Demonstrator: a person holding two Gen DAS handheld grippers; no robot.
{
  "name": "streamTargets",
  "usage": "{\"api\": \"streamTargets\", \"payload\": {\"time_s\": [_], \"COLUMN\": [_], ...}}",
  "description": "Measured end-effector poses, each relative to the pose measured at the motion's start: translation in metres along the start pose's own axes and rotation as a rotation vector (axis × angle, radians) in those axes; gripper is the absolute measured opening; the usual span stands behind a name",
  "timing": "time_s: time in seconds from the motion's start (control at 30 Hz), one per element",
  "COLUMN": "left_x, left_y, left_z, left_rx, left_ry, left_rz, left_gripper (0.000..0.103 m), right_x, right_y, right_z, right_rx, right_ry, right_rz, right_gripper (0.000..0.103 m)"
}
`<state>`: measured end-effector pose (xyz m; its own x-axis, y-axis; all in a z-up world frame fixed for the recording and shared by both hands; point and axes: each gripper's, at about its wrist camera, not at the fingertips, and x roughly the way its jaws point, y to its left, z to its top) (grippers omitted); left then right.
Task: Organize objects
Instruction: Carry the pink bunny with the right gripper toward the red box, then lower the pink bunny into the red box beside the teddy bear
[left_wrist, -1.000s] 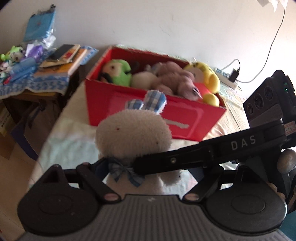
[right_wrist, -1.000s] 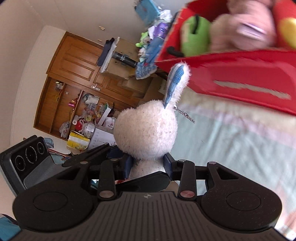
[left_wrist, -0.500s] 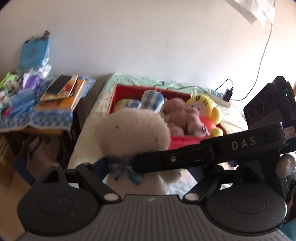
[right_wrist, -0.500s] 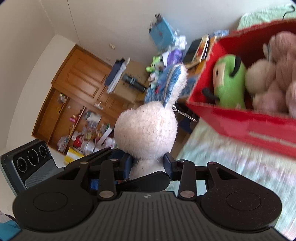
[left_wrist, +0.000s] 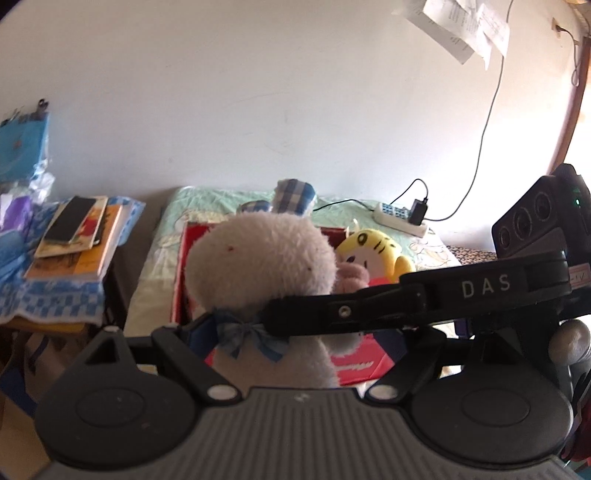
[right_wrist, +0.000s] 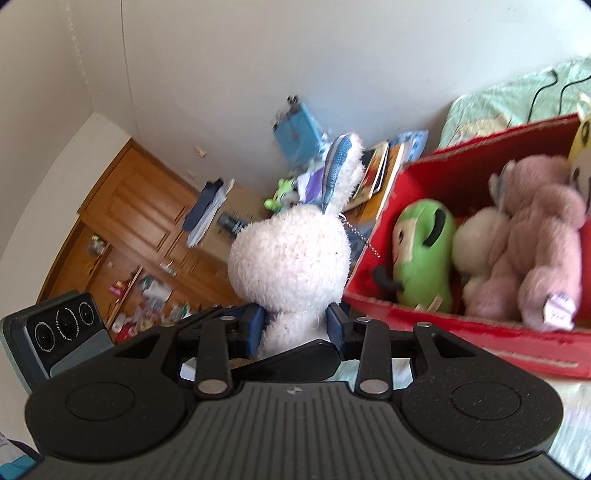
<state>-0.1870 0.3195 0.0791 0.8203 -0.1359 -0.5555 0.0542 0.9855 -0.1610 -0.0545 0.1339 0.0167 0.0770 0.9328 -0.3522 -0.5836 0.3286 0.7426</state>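
White plush rabbit and red toy box

The fluffy white rabbit (right_wrist: 291, 258) with blue-checked ears and a neck bow stood upright, near and left of the open red box (right_wrist: 461, 325), which held green (right_wrist: 421, 254), pink (right_wrist: 535, 236) and yellow (left_wrist: 373, 247) plush toys.

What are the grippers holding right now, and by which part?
Both hold one white plush bunny: right gripper at its body below the head, left gripper around its bow-tied neck.
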Motion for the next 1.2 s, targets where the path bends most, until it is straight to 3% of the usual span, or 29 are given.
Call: {"api": "streamTargets", "payload": {"time_s": [0.47, 1.2], "left_x": [0.047, 0.121], "left_y": [0.006, 0.018], "left_z": [0.024, 0.021], "left_rx": [0.018, 0.011], "left_ry": [-0.008, 0.127], "left_rz": [-0.065, -0.124], "left_gripper": [0.085, 0.085], "right_x": [0.001, 0.009], "right_y": [-0.031, -0.084], "right_z": [0.026, 0.021], "right_rx": [0.026, 0.172], "right_ry": [-0.124, -0.175], "right_rz": [-0.063, -0.154], "right_gripper": [0.04, 0.039]}}
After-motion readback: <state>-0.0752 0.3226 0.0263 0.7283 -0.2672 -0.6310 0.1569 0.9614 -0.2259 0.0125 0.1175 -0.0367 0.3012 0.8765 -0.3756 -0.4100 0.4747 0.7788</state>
